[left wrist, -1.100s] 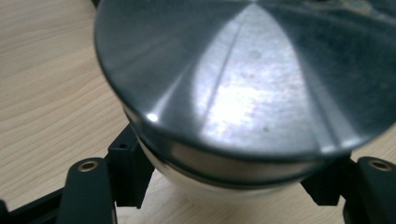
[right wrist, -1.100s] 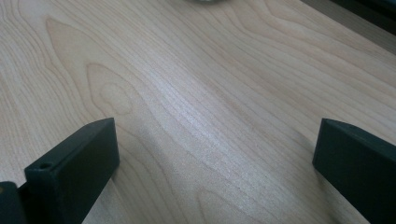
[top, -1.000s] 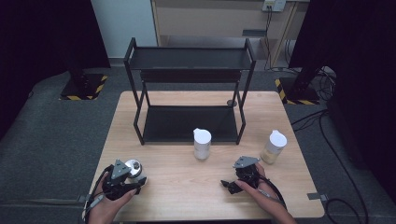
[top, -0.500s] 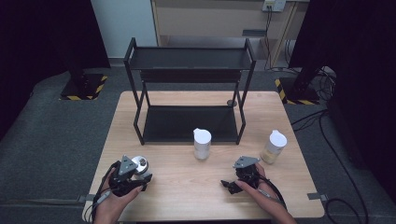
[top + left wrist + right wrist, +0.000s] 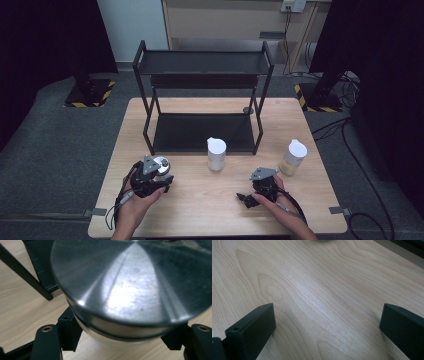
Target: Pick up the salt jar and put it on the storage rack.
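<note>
A jar with a brushed metal lid point(image 5: 162, 163) and a white body sits between the jaws of my left gripper point(image 5: 163, 173) at the table's front left. The lid point(image 5: 135, 282) looms large in the left gripper view, and the left gripper point(image 5: 122, 340) is shut on the jar's body just under the lid. My right gripper point(image 5: 244, 198) rests low over the wooden table point(image 5: 200, 210) at the front right. Its jaws stand wide apart, and the right gripper point(image 5: 327, 322) has only bare wood between them.
A black two-tier metal rack point(image 5: 202, 100) stands at the back centre, one leg point(image 5: 25, 272) close to the held jar. A white-lidded white jar point(image 5: 216, 154) stands in front of the rack. A jar with yellowish contents point(image 5: 292, 157) stands to the right.
My left gripper has carried the metal-lidded jar to the right and a little farther from the front edge, toward the rack. The right gripper has stayed put.
</note>
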{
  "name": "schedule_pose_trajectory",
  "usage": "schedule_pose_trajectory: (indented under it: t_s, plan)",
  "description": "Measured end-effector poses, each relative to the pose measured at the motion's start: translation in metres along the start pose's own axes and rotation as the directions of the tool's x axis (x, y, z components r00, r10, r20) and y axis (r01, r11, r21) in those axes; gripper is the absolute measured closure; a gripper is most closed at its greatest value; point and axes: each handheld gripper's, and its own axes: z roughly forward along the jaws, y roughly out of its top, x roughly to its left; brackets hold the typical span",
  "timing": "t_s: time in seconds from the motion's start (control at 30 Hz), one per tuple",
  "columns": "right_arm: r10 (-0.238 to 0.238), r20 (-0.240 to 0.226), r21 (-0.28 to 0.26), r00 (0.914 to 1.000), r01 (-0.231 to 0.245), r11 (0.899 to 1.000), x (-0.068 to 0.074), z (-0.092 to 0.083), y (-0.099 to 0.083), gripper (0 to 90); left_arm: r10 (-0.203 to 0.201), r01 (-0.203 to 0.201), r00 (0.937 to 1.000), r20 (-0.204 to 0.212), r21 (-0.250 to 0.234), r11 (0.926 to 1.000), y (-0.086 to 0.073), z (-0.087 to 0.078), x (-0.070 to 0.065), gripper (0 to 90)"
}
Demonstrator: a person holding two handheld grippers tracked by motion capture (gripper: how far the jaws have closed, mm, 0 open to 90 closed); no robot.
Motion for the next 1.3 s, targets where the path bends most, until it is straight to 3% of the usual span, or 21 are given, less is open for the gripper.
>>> schedule_pose_trajectory:
  t_s: [0.2, 0.7, 1.3]
  plan:
    - [0.001, 0.0, 0.0, 1.0, -0.001, 1.0, 0.0, 0.0, 0.0, 1.1, 0.002, -0.002, 1.0, -0.001, 0.019, 0.9998, 0.004, 0.016, -0.004, 29.5]
    - [0.001, 0.001, 0.001, 1.0, -0.001, 1.0, 0.0, 0.0, 0.0, 1.1, -0.014, 0.014, 0.9999, -0.004, 0.019, 0.9997, 0.015, 0.029, -0.004, 29.5]
    - [0.001, 0.001, 0.001, 1.0, -0.001, 1.0, 0.0, 0.0, 0.0, 1.1, -0.012, 0.012, 0.9997, -0.021, 0.017, 0.9998, 0.041, 0.043, 0.001, 29.5]
